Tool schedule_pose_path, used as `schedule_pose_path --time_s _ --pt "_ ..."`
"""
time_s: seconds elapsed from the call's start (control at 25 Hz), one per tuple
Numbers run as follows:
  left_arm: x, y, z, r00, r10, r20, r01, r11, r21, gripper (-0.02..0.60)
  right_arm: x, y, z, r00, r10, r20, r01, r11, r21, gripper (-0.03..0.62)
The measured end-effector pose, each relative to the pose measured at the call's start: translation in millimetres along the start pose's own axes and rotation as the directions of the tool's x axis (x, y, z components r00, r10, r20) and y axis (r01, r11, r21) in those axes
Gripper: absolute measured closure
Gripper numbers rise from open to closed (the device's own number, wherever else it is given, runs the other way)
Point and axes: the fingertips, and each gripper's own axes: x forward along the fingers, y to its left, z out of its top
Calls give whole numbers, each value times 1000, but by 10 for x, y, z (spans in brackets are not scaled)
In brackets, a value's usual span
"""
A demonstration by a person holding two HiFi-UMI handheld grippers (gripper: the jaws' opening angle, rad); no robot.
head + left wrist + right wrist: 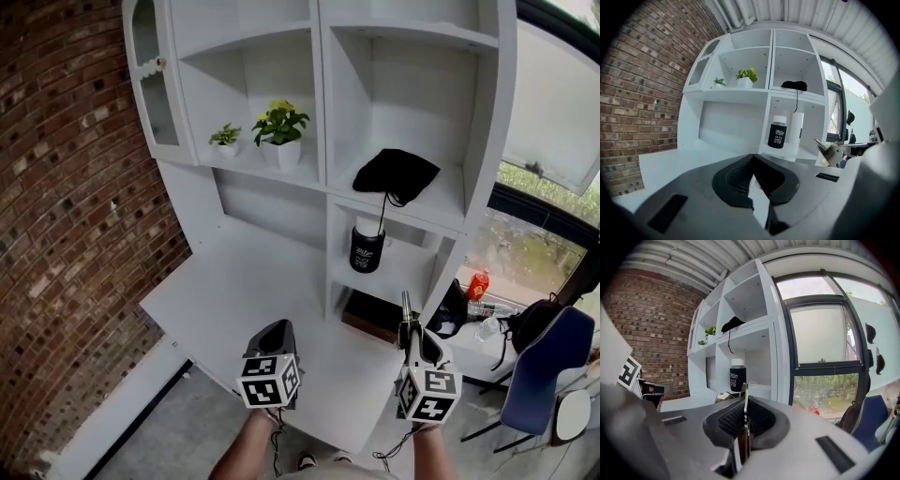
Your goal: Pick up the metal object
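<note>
The head camera is looking steeply down from high above the white shelf unit [323, 187] and desk [234, 291], with the left gripper [277, 330] and right gripper [409, 330] near its bottom edge. The left gripper view is sitting low over the desk, facing the shelves nearly square on; the right gripper view is facing them obliquely, taking in the window [825, 333]. All three are sharing the black bottle [367, 248] [777, 132] [737, 374]

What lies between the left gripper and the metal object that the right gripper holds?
Nothing. In the head view, only bare white desk shows between the left gripper and the metal object, which is clamped in the right gripper.
</note>
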Motion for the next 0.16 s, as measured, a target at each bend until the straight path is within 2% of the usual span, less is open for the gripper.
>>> schedule_pose_path --time_s 0.16 --pt "20 13 5 1000 2 0 -2 1000 -5 569 23 3 6 1000 0 -1 0 1000 2 591"
